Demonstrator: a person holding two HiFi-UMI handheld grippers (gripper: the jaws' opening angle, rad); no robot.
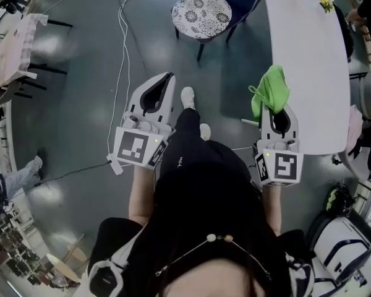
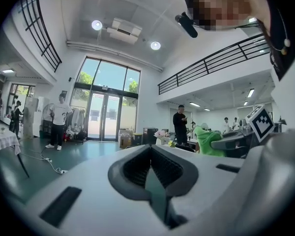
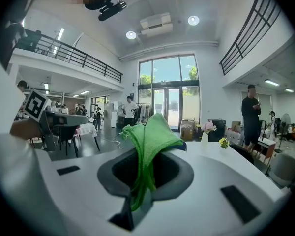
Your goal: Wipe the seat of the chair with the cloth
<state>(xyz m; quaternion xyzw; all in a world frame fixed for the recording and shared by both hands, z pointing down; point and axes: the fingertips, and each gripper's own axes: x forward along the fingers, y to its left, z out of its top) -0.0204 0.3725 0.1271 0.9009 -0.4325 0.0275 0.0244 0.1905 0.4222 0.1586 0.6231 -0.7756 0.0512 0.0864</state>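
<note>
Grey floor (image 1: 80, 104) with white cable (image 1: 119, 8) and patterned chair (image 1: 201, 14), white table (image 1: 309, 73) bearing yellow flowers (image 1: 326, 4)

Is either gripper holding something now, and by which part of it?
The right gripper is shut on the green cloth, pinching its bunched lower end; the rest stands above the jaws. The left gripper is shut and empty.

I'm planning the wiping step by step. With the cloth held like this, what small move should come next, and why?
Probably carry the right claw forward and left toward the patterned chair seat. It is already shut on the green cloth, but the seat lies ahead, well apart from it; the left claw is shut and empty.
</note>
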